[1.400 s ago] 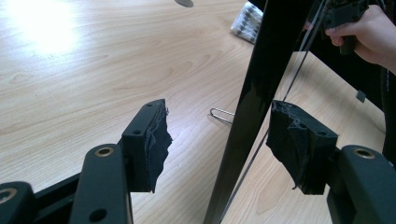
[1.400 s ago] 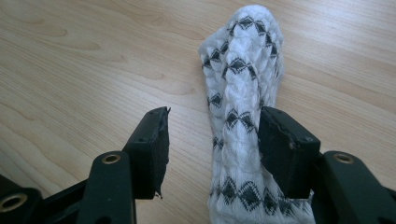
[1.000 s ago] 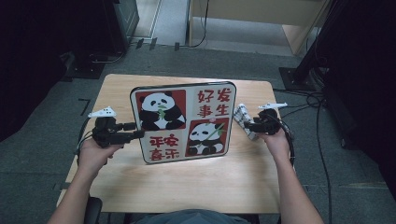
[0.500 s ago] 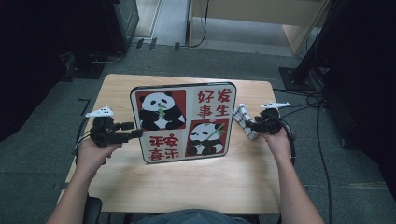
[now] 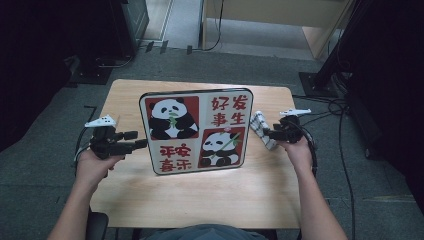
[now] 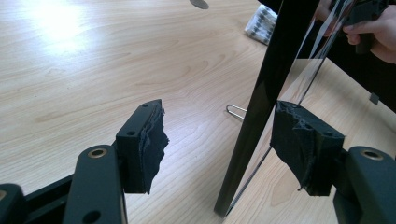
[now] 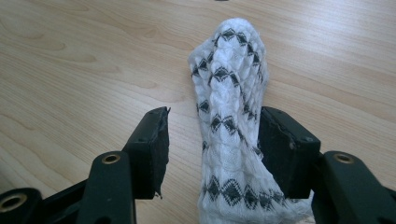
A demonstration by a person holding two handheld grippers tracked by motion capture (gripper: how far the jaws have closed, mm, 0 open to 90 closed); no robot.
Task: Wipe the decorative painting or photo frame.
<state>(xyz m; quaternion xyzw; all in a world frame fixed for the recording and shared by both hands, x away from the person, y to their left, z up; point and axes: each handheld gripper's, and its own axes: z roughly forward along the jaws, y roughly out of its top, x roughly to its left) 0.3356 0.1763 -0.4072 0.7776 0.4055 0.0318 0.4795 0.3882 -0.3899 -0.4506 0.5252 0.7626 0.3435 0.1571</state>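
Standing upright on the wooden table [image 5: 200,200], the panda picture board [image 5: 196,131] had its dark edge between the left gripper [image 6: 219,140]'s wide jaws, which had just been opening and did not touch it. The right gripper [image 7: 212,140]'s jaws were wide too, with the white patterned cloth [image 7: 231,126] lying between them, against one pad.

Right gripper [image 7: 212,154]: two black fingers [image 7: 149,151] rise from the bottom edge, padded inner faces spread apart. A white knitted cloth [image 7: 231,116] with small black diamond marks lies lengthwise on the pale wooden surface [image 7: 79,60], running from the bottom edge away between the fingers. Cloth sits against the finger at frame right; a clear gap of bare wood separates it from the finger at frame left. Cloth's far end is rounded and bunched.
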